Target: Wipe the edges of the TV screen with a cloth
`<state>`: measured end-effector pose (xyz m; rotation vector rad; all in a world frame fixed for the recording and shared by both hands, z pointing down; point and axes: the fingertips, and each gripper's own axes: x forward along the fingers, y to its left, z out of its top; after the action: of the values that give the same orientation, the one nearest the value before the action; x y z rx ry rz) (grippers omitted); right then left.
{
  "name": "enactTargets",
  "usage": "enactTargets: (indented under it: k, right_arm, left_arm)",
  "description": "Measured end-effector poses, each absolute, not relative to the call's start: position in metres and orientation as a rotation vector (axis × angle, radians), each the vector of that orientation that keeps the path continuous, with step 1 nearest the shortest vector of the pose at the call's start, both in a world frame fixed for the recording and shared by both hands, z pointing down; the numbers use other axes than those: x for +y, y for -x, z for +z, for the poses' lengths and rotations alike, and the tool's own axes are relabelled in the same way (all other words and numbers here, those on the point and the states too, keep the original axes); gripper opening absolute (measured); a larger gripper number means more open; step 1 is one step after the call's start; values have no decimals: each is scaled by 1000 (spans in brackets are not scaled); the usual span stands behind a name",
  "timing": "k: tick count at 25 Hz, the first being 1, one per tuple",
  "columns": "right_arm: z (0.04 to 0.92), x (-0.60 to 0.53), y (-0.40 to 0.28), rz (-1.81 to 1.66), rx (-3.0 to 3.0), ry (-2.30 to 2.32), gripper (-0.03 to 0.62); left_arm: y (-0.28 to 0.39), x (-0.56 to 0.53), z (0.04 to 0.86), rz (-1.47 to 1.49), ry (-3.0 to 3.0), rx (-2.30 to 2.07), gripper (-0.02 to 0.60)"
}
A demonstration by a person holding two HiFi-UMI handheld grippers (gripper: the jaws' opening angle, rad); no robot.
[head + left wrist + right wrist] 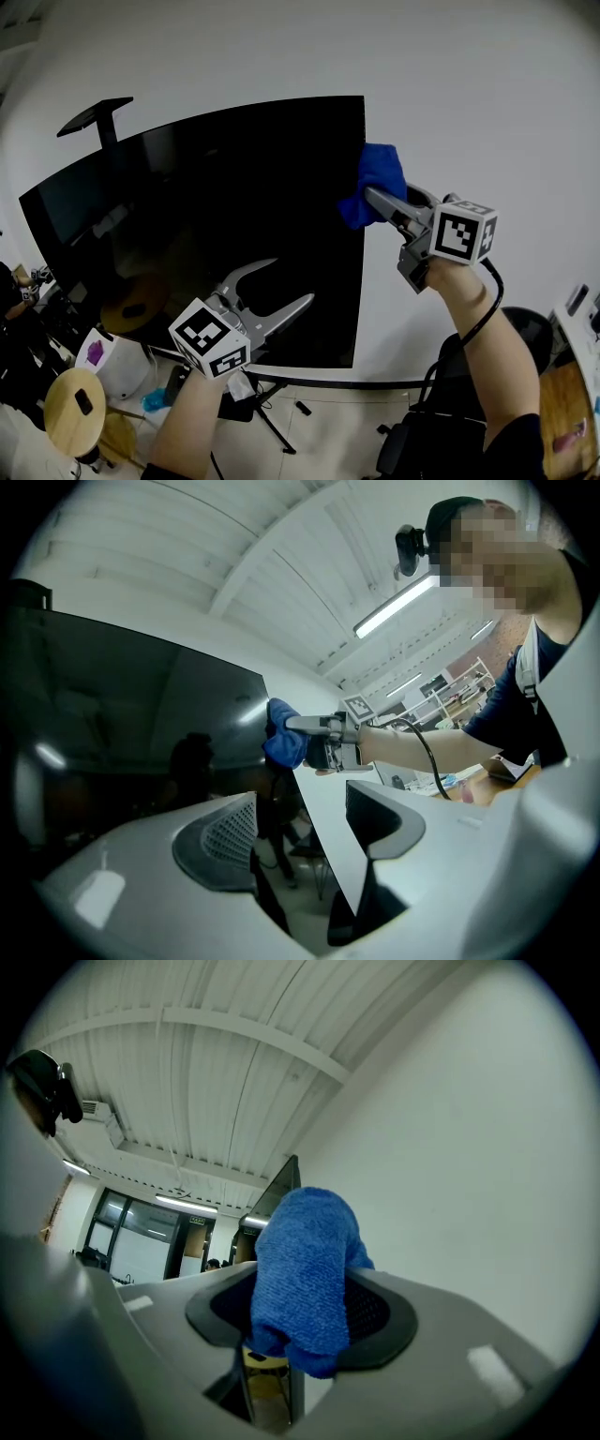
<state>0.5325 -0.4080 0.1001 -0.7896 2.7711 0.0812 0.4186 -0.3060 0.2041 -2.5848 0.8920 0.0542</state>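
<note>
Jaws of my right gripper clamp the blue cloth between them at the TV screen's right edge, forearm raised. My left gripper hovers lower, jaws apart, empty.

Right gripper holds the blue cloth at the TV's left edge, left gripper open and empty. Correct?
No: the right gripper holds the blue cloth at the right edge of the TV, not the left, as the head view shows. The left gripper is open and empty, as you said.
</note>
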Motion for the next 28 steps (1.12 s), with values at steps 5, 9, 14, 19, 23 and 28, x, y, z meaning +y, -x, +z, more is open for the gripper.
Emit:
enactTargets:
  k: [5,9,14,19,23,28]
  right_arm:
    - [153,-408,-534,32,2796,800,227]
    - [199,-410,-534,-15,2831,826,227]
    - [259,-415,-534,-126,2852,835,227]
    - [318,-416,-536,-203,2874,862,227]
    - [363,-420,-540,-298,2888,869,227]
    - [426,-423,-538,-431,2914,890,227]
  left_arm:
    - [-421,-311,232,36,2597,904,276]
    - [-419,-322,265,15,2628,918,276]
    - [-417,-333,307,29,2690,932,276]
    - [-418,-340,349,12,2754,953,276]
    - [-421,-348,383,-16,2797,971,276]
    - [-421,-351,424,-66,2849,983,276]
